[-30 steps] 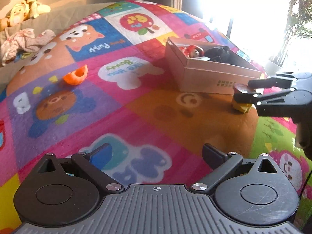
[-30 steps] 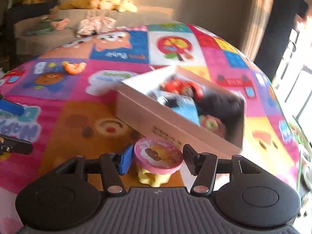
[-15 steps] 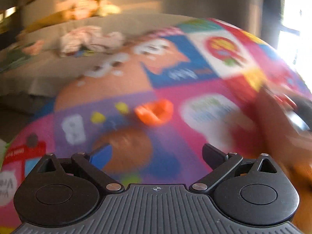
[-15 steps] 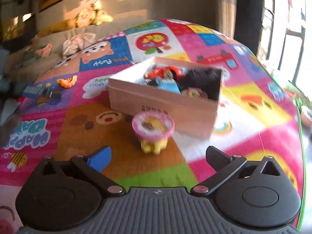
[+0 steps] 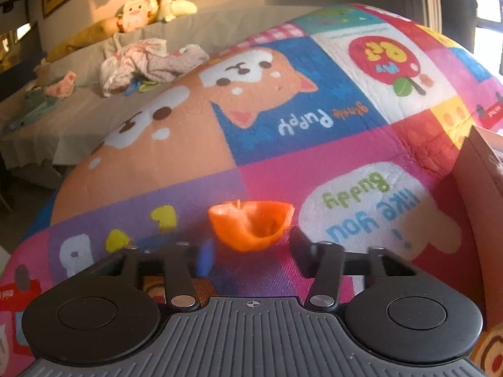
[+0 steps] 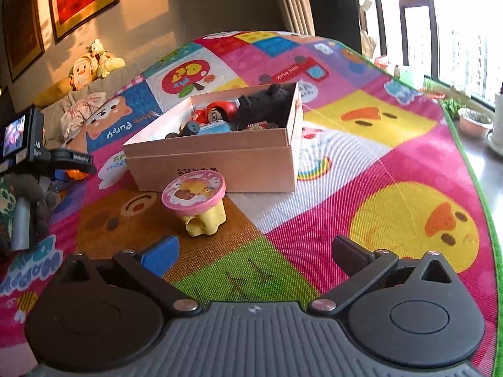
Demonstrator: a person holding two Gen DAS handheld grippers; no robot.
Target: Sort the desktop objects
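An orange cup-shaped toy (image 5: 251,223) lies on the colourful play mat (image 5: 283,163). My left gripper (image 5: 250,246) has it between its jaws, which are closing, and the pads meet its two sides. The right wrist view also shows the left gripper (image 6: 74,161) at the far left. A pink-topped yellow toy (image 6: 195,201) stands on the mat in front of the cardboard box (image 6: 213,157). My right gripper (image 6: 254,248) is a little behind that toy, wide open, with nothing between its fingers.
The box holds several toys, among them a red car (image 6: 217,111) and a black plush (image 6: 264,103). Its dark side (image 5: 478,194) stands just right of the left gripper. A sofa with plush toys (image 5: 147,15) and clothes borders the mat. Plant pots (image 6: 474,122) stand by the window.
The left gripper swung left, away from the box, came up to the orange toy and closed round it. The right gripper let go of the pink-topped toy, opened wide and drew back.
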